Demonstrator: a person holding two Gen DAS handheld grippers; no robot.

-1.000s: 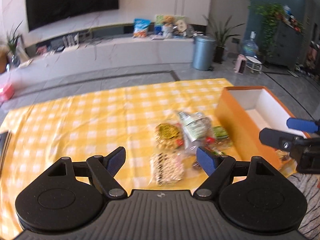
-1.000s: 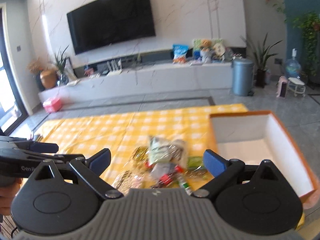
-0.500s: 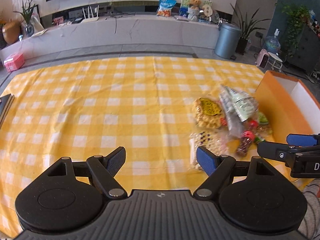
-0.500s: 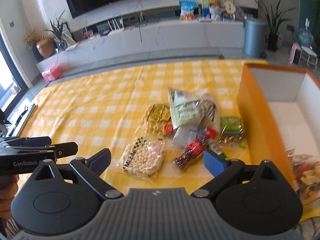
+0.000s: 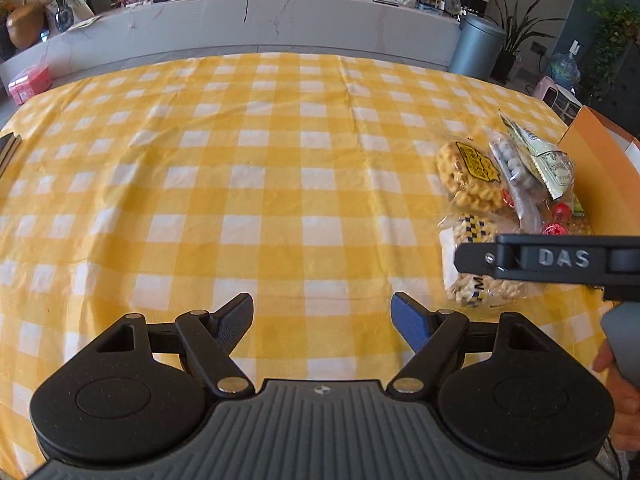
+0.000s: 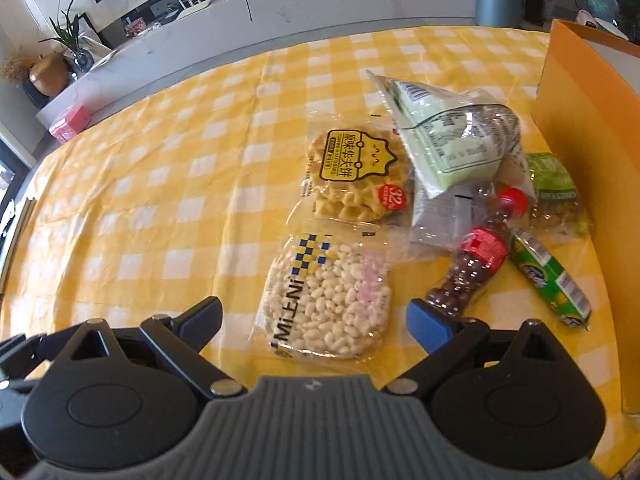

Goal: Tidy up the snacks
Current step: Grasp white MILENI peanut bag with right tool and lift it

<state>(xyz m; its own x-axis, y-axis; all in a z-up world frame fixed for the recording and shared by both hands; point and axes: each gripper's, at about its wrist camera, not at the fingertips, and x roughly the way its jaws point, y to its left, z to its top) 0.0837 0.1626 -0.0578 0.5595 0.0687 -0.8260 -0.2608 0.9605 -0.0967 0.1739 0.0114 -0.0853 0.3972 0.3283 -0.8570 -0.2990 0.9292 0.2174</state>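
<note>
My right gripper [image 6: 314, 318] stands wide and empty with the clear bag of white puffed snacks [image 6: 326, 304] lying flat just ahead between its fingers, while my left gripper [image 5: 322, 318], jaws closing slightly, holds nothing over the checked cloth [image 5: 240, 184].

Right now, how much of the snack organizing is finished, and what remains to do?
Done: nothing visible; the snacks lie on the yellow checked cloth beside the orange box, whose inside is hidden here.
In hand: nothing. The right gripper is open over the white puffed snack bag; the left gripper is open over bare cloth.
Left: the waffle pack, green bag, small bottle and green tube.
</note>
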